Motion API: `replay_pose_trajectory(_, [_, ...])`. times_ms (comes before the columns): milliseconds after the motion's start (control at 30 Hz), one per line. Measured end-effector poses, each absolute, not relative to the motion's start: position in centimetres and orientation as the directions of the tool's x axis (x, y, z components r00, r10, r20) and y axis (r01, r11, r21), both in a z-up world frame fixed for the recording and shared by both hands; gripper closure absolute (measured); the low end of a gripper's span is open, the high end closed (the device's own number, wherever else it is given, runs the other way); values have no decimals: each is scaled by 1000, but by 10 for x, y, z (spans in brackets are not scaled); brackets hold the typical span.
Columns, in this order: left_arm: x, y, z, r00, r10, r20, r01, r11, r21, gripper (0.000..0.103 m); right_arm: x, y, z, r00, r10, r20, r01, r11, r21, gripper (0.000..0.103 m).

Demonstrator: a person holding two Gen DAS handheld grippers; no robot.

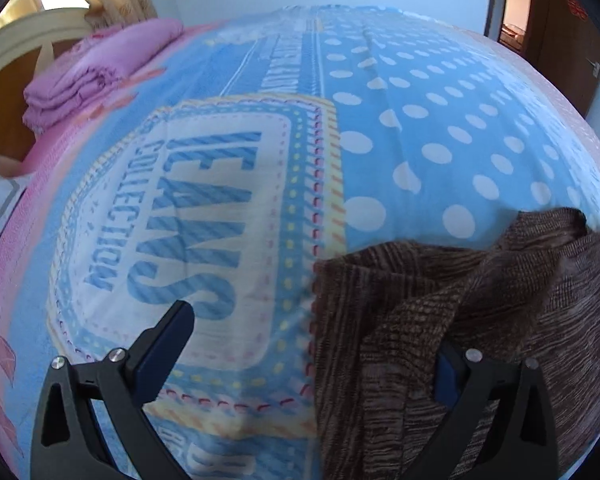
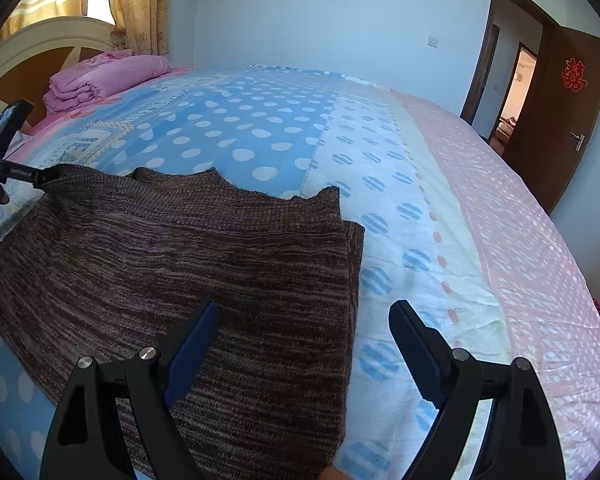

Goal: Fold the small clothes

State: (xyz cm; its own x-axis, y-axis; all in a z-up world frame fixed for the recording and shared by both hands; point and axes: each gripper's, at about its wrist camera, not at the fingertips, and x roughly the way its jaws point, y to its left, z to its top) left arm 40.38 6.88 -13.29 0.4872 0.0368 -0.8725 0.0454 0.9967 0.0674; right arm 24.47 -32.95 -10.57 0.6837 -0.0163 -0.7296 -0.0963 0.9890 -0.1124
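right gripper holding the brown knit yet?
No. The right gripper stands open above the brown knit garment's edge, nothing pinched between its pads.

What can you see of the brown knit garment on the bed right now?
The brown knit garment is a streaky, ribbed-looking knit in dark and light brown. It lies mostly flat on the blue polka-dot bedspread, its right side doubled over into a straight edge, with points sticking up along its far edge. The left gripper is open, one finger hidden behind a raised fold at the garment's left corner. The right gripper hovers open over its right edge.
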Motion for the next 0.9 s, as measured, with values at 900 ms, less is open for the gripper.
replay_pose_trajectory(900, [415, 103, -162, 182, -267, -946, -171, 939, -298, 0, 230, -329, -143, 653, -11, -757, -74, 994, -79, 16])
